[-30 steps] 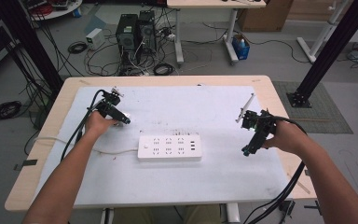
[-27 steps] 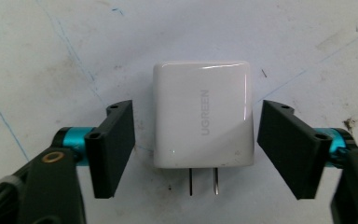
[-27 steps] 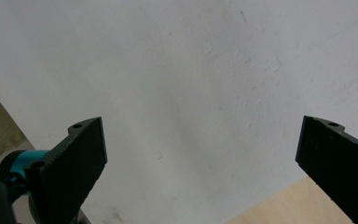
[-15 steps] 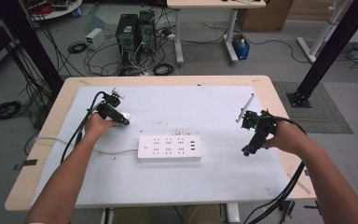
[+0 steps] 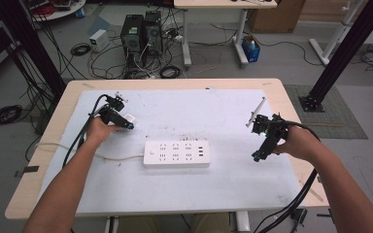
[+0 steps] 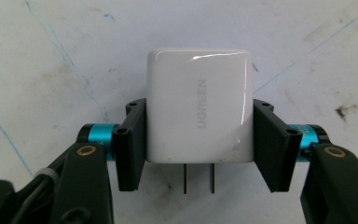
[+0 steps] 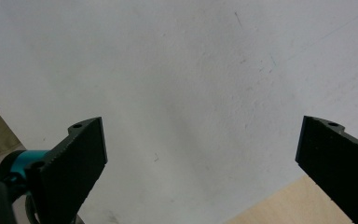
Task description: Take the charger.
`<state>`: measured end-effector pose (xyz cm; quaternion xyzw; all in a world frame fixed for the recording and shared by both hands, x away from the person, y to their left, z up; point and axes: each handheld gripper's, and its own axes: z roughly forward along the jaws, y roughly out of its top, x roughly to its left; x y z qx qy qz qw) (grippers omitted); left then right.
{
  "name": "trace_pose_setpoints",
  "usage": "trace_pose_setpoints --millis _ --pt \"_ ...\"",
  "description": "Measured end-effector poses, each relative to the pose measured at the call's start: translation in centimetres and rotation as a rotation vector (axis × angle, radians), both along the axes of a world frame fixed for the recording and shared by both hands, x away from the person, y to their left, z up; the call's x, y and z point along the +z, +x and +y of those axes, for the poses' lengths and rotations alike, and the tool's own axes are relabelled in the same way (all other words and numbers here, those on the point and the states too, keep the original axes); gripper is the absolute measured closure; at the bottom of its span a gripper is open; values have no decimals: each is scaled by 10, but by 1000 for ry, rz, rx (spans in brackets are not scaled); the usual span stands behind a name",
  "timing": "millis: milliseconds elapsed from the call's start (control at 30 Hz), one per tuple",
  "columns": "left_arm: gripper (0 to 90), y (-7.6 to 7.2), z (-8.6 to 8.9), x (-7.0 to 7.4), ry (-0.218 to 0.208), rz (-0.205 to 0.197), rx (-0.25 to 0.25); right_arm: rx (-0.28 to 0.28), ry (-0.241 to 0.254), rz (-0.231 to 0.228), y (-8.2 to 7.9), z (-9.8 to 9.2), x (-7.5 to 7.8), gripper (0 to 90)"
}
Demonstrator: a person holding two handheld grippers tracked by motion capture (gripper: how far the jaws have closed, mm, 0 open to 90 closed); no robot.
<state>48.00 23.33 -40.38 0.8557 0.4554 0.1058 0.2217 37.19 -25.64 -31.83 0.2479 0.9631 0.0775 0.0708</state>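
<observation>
Left gripper (image 6: 199, 140) clamps white charger (image 6: 199, 100), "UGREEN" lettering; prongs toward camera.

White power strip (image 5: 176, 154) mid-table (image 5: 223, 194)

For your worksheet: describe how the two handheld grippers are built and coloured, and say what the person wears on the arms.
Each gripper, left and right, has two flat, rectangular black jaws with small screw holes, on bright blue cylindrical joints; the left one's black linkage arms carry brass-coloured pivots. A black cable trails from the left one. The forearms are bare, with no sleeves in sight.
</observation>
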Motion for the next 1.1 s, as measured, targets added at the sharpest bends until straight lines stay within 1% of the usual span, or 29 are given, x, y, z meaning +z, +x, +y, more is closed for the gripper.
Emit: trace_pose_setpoints --millis 33,67,100,133,167,200,233,267,300,433,567,633,667,700,767,833,867,900,933,967,1000,1033,1067,1100 --pt "426 -2 0 3 -11 -9 -7 9 -2 -3 1 -1 0 12" --pt "426 -4 1 6 -19 -17 -12 1 -4 -6 1 -1 0 12" --pt "426 -6 2 10 -18 -20 -31 -8 -4 -12 0 -1 0 12" --pt "426 -6 2 10 -18 -20 -31 -8 -4 -12 0 -1 0 12" --pt "426 -12 3 19 -18 -45 -60 -9 -13 -26 1 -1 0 12" --pt "426 -12 3 19 -18 -45 -60 -9 -13 -26 1 -1 0 12" --pt "426 -15 4 23 -22 -55 -72 -18 -10 -28 0 -1 0 12" --pt "427 -19 5 28 -25 -67 -94 -10 -13 -35 0 -1 1 12" --pt "427 -22 6 31 -24 -74 -102 -18 -11 -36 -1 0 2 12" --pt "427 -32 7 38 -19 -84 -124 -15 -5 -43 -4 2 2 12" --pt "427 -46 7 44 -15 -104 -159 -2 -7 -48 -6 2 2 12" --pt "427 -52 8 48 -13 -114 -179 -5 -3 -47 -8 3 2 12" --pt "427 -52 8 48 -13 -114 -179 2 -4 -51 -8 3 2 12" --pt "427 -60 7 52 -25 -121 -194 1 -4 -51 -9 4 2 12" --pt "427 -67 7 56 -24 -137 -214 1 2 -59 -10 4 2 12" --pt "427 -67 7 56 -24 -137 -214 -5 3 -58 -11 4 3 12" --pt "427 -80 5 65 -38 -151 -244 5 9 -63 -12 4 3 12" --pt "427 -84 5 67 -40 -155 -257 -6 14 -64 -13 4 3 12" --pt "427 -84 5 67 -40 -155 -257 -9 19 -67 -13 4 3 12" --pt "428 -92 4 72 -52 -165 -272 -11 21 -70 -14 4 3 12" --pt "428 -95 3 75 -56 -166 -277 -14 23 -76 -14 4 2 12" --pt "428 -99 2 76 -68 -164 -282 -21 25 -81 -15 4 2 12" --pt "428 -102 1 78 -73 -163 -293 -17 22 -84 -15 4 2 12" --pt "427 -102 1 78 -73 -163 -293 -17 22 -84 -15 4 2 12"
